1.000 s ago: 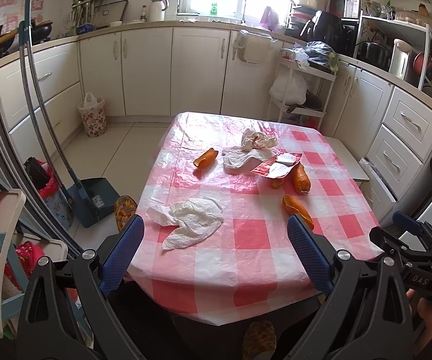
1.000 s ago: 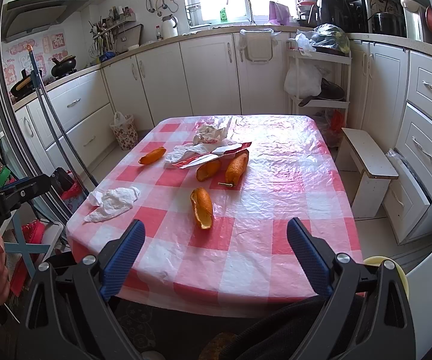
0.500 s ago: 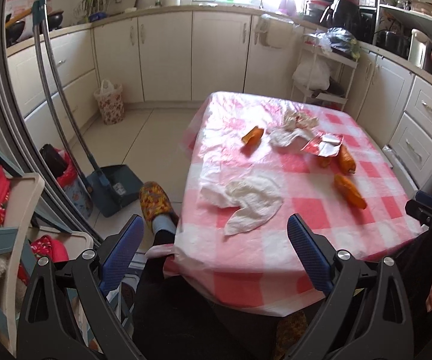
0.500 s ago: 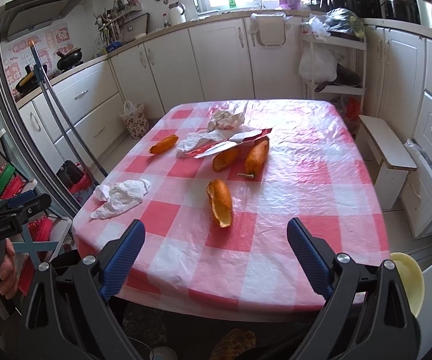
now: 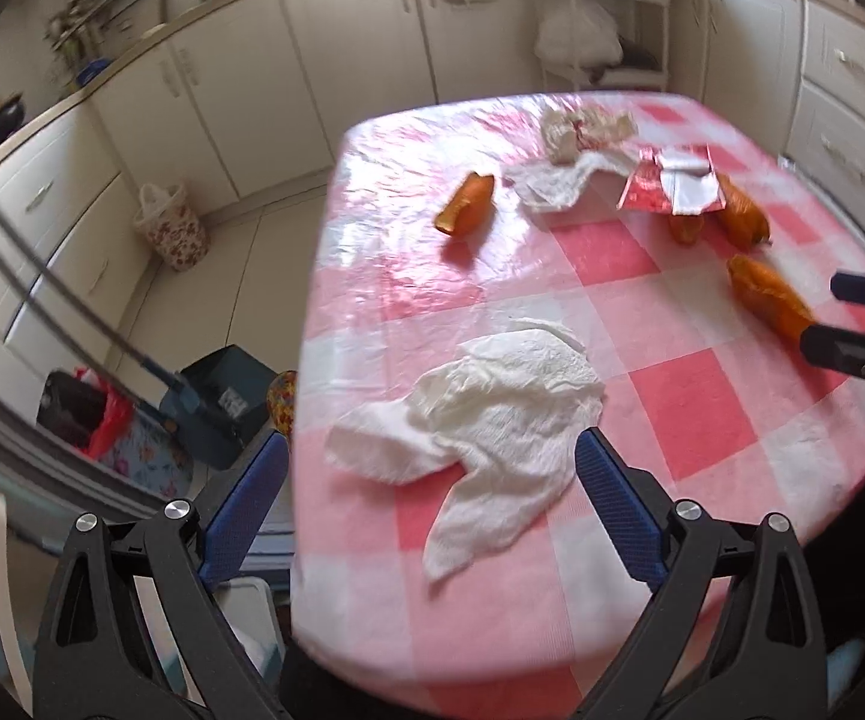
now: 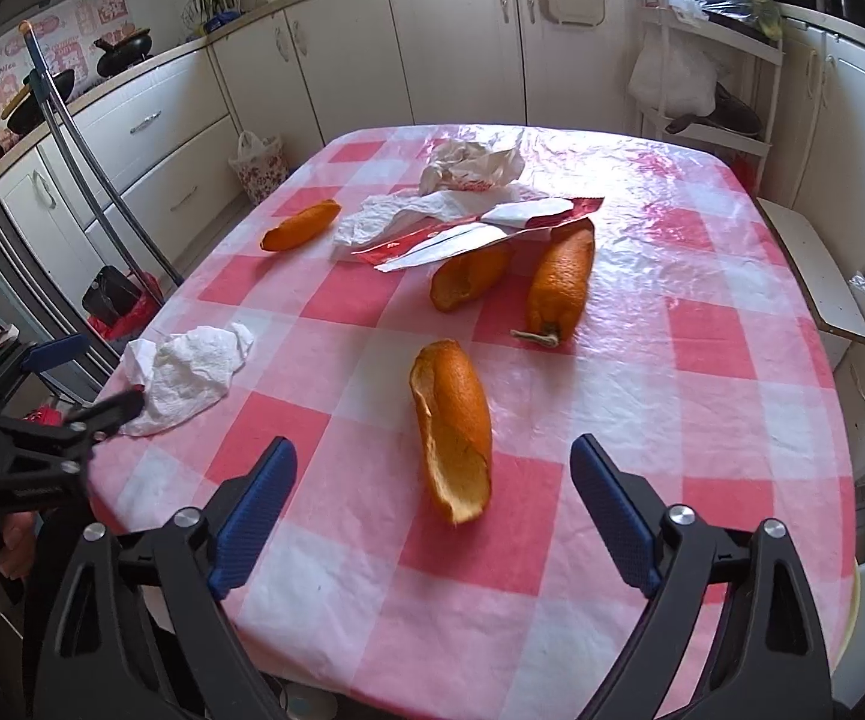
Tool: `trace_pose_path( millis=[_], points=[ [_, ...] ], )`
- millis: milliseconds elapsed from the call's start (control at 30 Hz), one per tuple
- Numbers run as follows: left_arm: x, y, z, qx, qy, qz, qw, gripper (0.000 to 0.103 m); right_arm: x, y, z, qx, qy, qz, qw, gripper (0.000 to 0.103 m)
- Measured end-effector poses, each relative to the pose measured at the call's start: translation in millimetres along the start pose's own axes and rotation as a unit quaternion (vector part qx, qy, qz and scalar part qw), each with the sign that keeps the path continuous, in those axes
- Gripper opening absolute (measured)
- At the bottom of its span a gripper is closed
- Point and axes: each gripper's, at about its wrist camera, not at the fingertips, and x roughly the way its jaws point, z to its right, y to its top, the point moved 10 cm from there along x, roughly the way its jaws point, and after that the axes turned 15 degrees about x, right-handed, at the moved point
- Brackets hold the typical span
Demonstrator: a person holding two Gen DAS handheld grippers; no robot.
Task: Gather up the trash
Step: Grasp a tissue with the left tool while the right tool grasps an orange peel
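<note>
A crumpled white tissue (image 5: 492, 402) lies near the table's left edge, just ahead of my open, empty left gripper (image 5: 429, 504); it also shows in the right wrist view (image 6: 186, 375). An orange peel (image 6: 453, 426) lies just ahead of my open, empty right gripper (image 6: 432, 510). Farther back lie more orange peels (image 6: 558, 282) (image 6: 300, 225), a red and silver wrapper (image 6: 480, 231), a white napkin (image 6: 384, 219) and crumpled paper (image 6: 468, 165). The left gripper (image 6: 90, 384) shows at the left of the right wrist view.
The table has a red and white checked cloth (image 6: 702, 408). A dustpan (image 5: 216, 402) with a long handle and a small flowered bin (image 5: 171, 228) stand on the floor to the left. White cabinets (image 6: 456, 42) line the walls. A low stool (image 6: 810, 276) stands to the right.
Both grippers have moved forward and down toward the table. The tissue now lies just ahead of the left gripper, the nearest peel just ahead of the right. Both stay open.
</note>
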Motion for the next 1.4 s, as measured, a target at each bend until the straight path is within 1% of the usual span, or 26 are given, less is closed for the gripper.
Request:
trace_pose_path(
  millis=[67,133,167,200,233,267,300,333,367,400,433,467,500,567,667,867,1033,1200,1400],
  points=[
    [15.8,3.7,2.8,0.017,0.004,-0.016,0.9997,0.093,4.1,-0.9,1.9,0.003,0.002,-0.005,1.000,0.079],
    [22.0,9.8,3.0,0.015,-0.002,-0.010,0.9998,0.092,7.1,-2.5,5.1,0.008,0.005,-0.011,1.000,0.077],
    [24.2,12.2,4.7,0.012,-0.009,-0.009,0.9998,0.090,8.3,-3.1,6.5,0.009,0.005,-0.013,1.000,0.074],
    [25.7,14.8,7.2,0.008,-0.020,-0.007,0.9997,0.082,10.3,-3.6,7.9,0.011,0.005,-0.017,1.000,0.069],
    [26.3,17.0,10.2,0.004,-0.032,-0.003,0.9995,0.071,11.7,-4.2,9.0,0.013,0.006,-0.020,1.000,0.067],
    [25.7,19.6,14.5,0.000,-0.047,0.002,0.9989,0.065,12.8,-5.2,9.9,0.015,0.007,-0.023,1.000,0.059],
    [24.7,21.9,19.1,-0.001,-0.057,0.006,0.9983,0.053,14.2,-5.3,9.7,0.015,0.007,-0.026,1.000,0.054],
    [23.8,23.0,23.0,0.000,-0.065,0.008,0.9978,0.038,14.2,-6.3,9.8,0.015,0.008,-0.027,0.999,0.051],
    [22.3,24.1,28.9,-0.001,-0.077,0.011,0.9970,0.032,14.0,-6.3,9.1,0.013,0.008,-0.027,1.000,0.046],
    [22.0,25.7,33.4,-0.002,-0.082,0.012,0.9966,0.021,13.7,-7.3,8.6,0.013,0.011,-0.029,0.999,0.040],
    [21.3,27.1,37.3,-0.002,-0.083,0.012,0.9965,0.015,13.9,-7.6,8.4,0.013,0.012,-0.030,0.999,0.037],
    [19.6,26.3,39.3,-0.007,-0.087,0.013,0.9961,0.014,13.7,-7.7,8.7,0.015,0.013,-0.031,0.999,0.028],
    [18.4,26.4,41.0,-0.020,-0.099,0.015,0.9948,0.012,12.9,-7.6,9.0,0.017,0.016,-0.032,0.999,0.024],
    [13.6,23.4,41.1,-0.054,-0.129,0.019,0.9900,0.010,9.6,-7.4,9.0,0.022,0.023,-0.029,0.999,0.022],
    [-2.1,17.7,40.7,-0.081,-0.144,0.033,0.9858,0.010,2.7,-5.0,6.6,0.024,0.032,-0.020,0.999,0.021],
    [-46.0,23.3,47.0,-0.099,-0.132,0.066,0.9841,0.010,-11.9,-0.8,3.3,0.030,0.054,-0.001,0.998,0.020],
    [-80.9,32.5,48.8,-0.118,-0.129,0.101,0.9794,0.010,-30.4,3.5,-1.6,0.025,0.071,0.022,0.997,0.020],
    [-103.3,38.1,47.1,-0.113,-0.124,0.118,0.9786,0.010,-46.7,7.4,-6.1,0.022,0.077,0.046,0.996,0.020],
    [-118.0,36.7,37.7,-0.124,-0.118,0.131,0.9765,0.010,-52.6,3.7,-8.6,0.018,0.080,0.050,0.995,0.020]
  ],
)
